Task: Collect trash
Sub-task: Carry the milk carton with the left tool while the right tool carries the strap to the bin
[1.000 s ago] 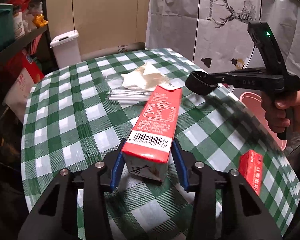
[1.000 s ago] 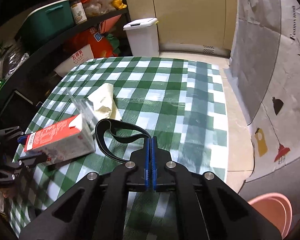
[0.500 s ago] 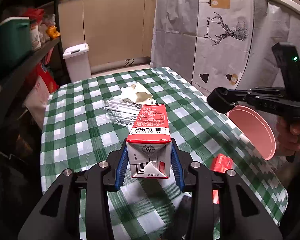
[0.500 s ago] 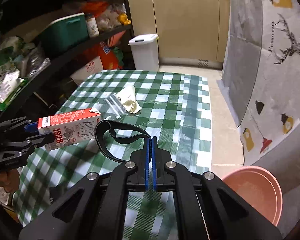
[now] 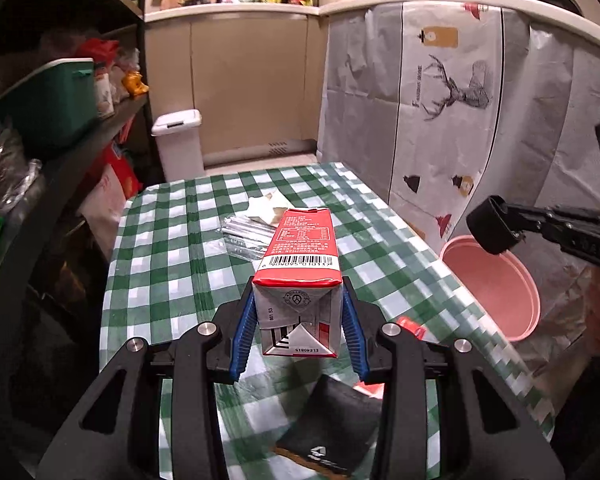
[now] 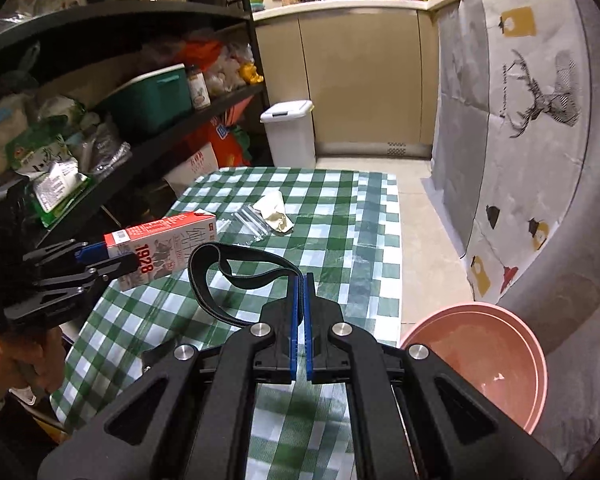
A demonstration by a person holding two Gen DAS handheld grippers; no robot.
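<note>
Your left hand-held gripper (image 5: 299,334) clamps the red-and-white milk carton (image 5: 299,276), lifted above the green checked counter (image 5: 172,248). Your right hand-held gripper (image 6: 301,312) pinches a black strap loop (image 6: 220,276) near the counter's right edge, beside the round pink plastic basin (image 6: 496,360).

We see a printed paperboard carton (image 5: 300,276) with a slight sheen, pressed between the ribbed blue rubbery pads (image 5: 244,332) of our matt black plastic left gripper (image 5: 299,328). Our right gripper (image 6: 301,320) pinches a matt black woven strap (image 6: 236,276). The bench (image 6: 340,216) wears a glossy checked oilcloth; the pink basin (image 6: 500,356) looks smooth plastic.
</note>
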